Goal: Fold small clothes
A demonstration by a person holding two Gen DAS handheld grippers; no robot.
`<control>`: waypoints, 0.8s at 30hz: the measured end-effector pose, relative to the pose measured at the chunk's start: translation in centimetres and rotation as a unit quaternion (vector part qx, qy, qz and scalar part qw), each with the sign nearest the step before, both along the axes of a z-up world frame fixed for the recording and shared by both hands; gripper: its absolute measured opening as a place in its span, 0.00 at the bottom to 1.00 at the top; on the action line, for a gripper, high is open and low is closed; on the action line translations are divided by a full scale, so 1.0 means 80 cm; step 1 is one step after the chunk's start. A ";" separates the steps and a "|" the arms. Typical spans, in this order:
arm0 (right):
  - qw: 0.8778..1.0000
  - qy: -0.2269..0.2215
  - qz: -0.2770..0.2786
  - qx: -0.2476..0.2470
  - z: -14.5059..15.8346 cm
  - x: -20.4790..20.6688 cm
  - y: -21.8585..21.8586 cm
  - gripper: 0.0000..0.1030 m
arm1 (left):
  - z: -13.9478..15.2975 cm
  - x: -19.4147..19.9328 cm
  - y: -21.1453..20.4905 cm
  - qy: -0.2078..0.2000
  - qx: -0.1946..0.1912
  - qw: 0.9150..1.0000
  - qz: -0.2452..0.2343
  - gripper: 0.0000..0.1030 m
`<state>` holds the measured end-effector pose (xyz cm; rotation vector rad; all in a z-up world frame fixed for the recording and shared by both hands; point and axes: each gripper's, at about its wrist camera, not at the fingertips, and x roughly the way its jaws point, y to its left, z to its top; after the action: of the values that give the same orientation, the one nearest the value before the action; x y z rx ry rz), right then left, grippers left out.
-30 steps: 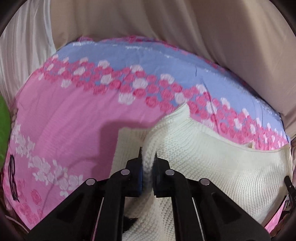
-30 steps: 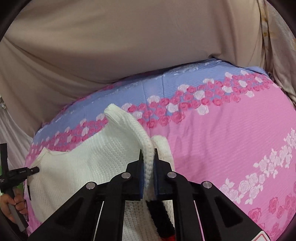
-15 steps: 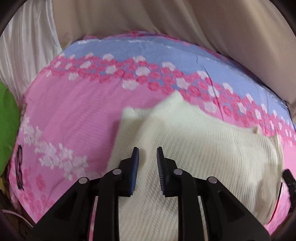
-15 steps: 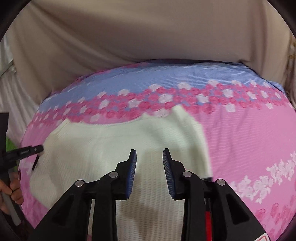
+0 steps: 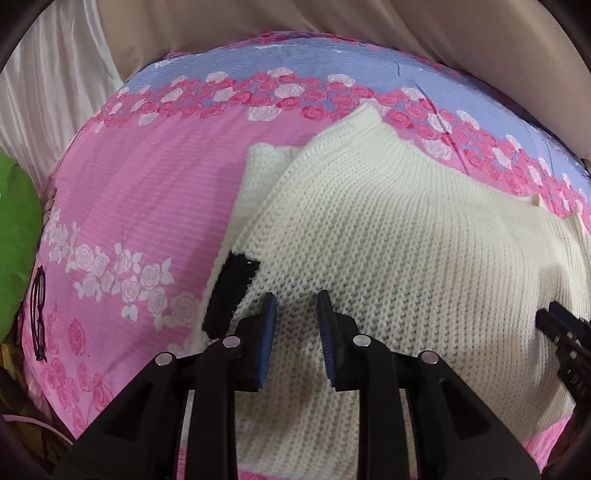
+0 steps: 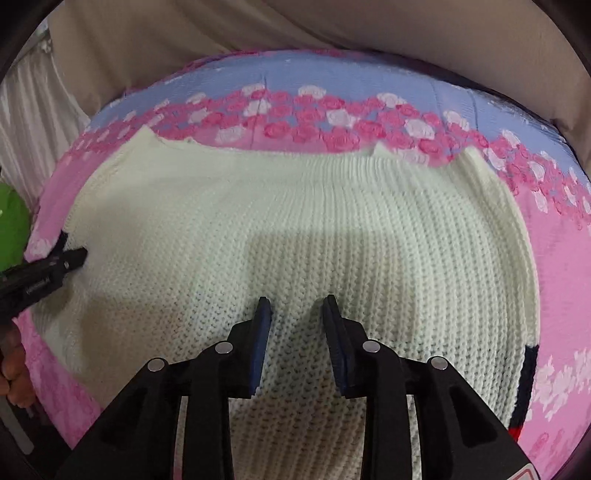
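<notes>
A cream knitted sweater (image 5: 388, 240) (image 6: 295, 229) lies folded on the pink and blue flowered sheet (image 5: 147, 192) (image 6: 561, 266). A black knitted patch (image 5: 229, 291) shows at its left edge, and a black and red edge (image 6: 526, 384) at its right. My left gripper (image 5: 294, 317) hovers open just over the sweater's left part, nothing between its blue pads. My right gripper (image 6: 297, 319) stands open above the sweater's middle, also empty. In the right wrist view the left gripper's fingers (image 6: 70, 258) touch the sweater's left edge.
Beige cloth (image 5: 332, 18) (image 6: 295, 22) rises behind the bed. White pleated fabric (image 5: 48, 85) hangs at the left. A green object (image 5: 14, 240) (image 6: 11, 225) sits at the bed's left edge. A person's hand (image 6: 14, 373) shows at the lower left.
Both grippers held a raised fold of the sweater a second ago. They have opened and let it go; the sweater now lies flat and both grippers have drawn back over it.
</notes>
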<state>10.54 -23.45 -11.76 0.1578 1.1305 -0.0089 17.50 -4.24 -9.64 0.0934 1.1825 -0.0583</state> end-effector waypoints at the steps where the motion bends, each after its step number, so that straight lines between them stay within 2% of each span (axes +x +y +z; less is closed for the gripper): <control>1: 1.000 0.001 -0.006 0.005 0.010 0.000 -0.004 0.26 | 0.005 -0.002 0.002 0.003 -0.006 1.000 0.001 0.22; 4: 0.998 -0.051 -0.042 0.017 0.049 -0.027 -0.022 0.26 | 0.027 -0.016 0.019 0.000 -0.040 0.999 0.016 0.22; 5: 0.996 -0.061 -0.060 0.017 0.059 -0.043 -0.031 0.26 | 0.029 -0.017 0.027 0.002 -0.054 0.998 0.021 0.25; 7: 0.993 -0.070 -0.091 0.016 0.065 -0.073 -0.046 0.29 | 0.032 -0.033 0.053 0.012 -0.111 0.993 0.046 0.34; 9: 0.990 -0.058 -0.130 0.009 0.058 -0.111 -0.065 0.43 | 0.030 -0.048 0.075 0.013 -0.146 0.986 0.075 0.42; 10: 0.988 -0.053 -0.146 0.005 0.053 -0.130 -0.074 0.54 | 0.023 -0.059 0.091 0.021 -0.163 0.981 0.100 0.44; 12: 0.983 -0.038 -0.180 -0.003 0.039 -0.167 -0.092 0.59 | 0.014 -0.072 0.107 0.027 -0.168 0.976 0.137 0.55; 13: 0.981 -0.026 -0.190 0.004 0.028 -0.183 -0.098 0.61 | 0.007 -0.080 0.115 0.031 -0.166 0.973 0.157 0.55; 15: 0.977 0.007 -0.212 0.036 0.005 -0.203 -0.108 0.61 | -0.004 -0.091 0.123 0.043 -0.174 0.967 0.179 0.55; 17: 0.966 0.019 -0.237 0.098 -0.016 -0.221 -0.117 0.61 | -0.015 -0.098 0.124 0.060 -0.191 0.962 0.186 0.56; 19: 0.954 0.011 -0.255 0.155 -0.031 -0.225 -0.118 0.62 | -0.022 -0.095 0.115 0.064 -0.205 0.959 0.183 0.60; 20: 0.947 0.005 -0.263 0.184 -0.039 -0.222 -0.119 0.67 | -0.026 -0.090 0.111 0.067 -0.205 0.959 0.184 0.64; 23: 0.934 -0.028 -0.285 0.213 -0.041 -0.208 -0.120 0.70 | -0.038 -0.077 0.106 0.082 -0.224 0.949 0.205 0.72; 24: 0.931 -0.028 -0.290 0.222 -0.042 -0.201 -0.119 0.70 | -0.037 -0.073 0.106 0.078 -0.231 0.948 0.205 0.67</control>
<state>-5.53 -32.94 -15.08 0.8886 0.9811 -0.2753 11.62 4.26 -12.60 -0.5791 1.2964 0.0262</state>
